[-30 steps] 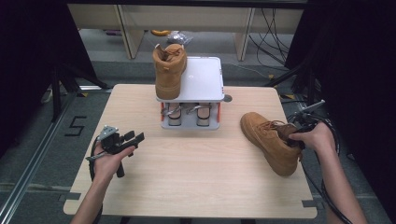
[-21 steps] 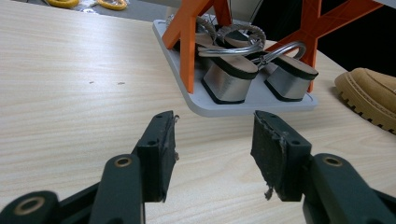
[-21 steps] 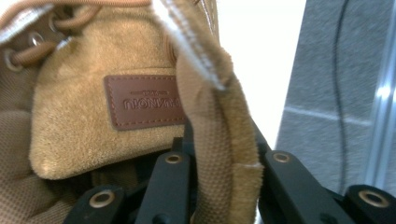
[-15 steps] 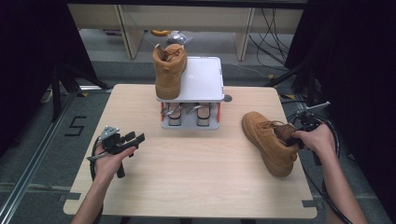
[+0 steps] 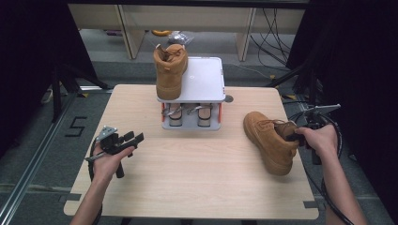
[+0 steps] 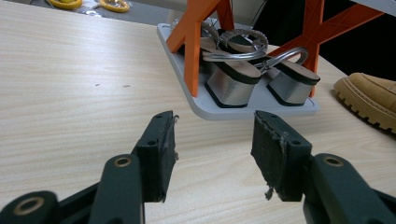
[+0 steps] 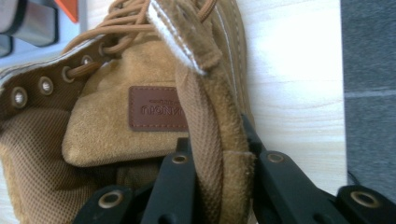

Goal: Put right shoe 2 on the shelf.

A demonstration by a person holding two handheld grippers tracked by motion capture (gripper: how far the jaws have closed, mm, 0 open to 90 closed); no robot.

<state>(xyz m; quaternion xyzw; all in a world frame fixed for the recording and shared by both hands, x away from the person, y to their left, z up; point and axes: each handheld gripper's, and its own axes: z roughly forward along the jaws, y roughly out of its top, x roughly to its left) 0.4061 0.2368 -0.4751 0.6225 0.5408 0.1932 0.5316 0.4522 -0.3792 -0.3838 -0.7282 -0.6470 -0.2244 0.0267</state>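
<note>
Closing on boot collar: right gripper (image 7: 219, 186) jaws just pinched down on the back rim of the tan boot (image 5: 270, 140), boot nudged slightly versus a second ago.
Now clamped on collar edge, one jaw inside, one outside; boot lying on its side at table's (image 5: 197, 187) 3 o'clock, toe toward 11. Left gripper (image 6: 212, 154) open, empty, parked at 9 o'clock. Second boot (image 5: 170, 70) standing on rack (image 5: 204, 82) top at 12. Risk: thin grip on soft suede, so likely to slip or swing on lift; dangling sole could clip the rack.
</note>
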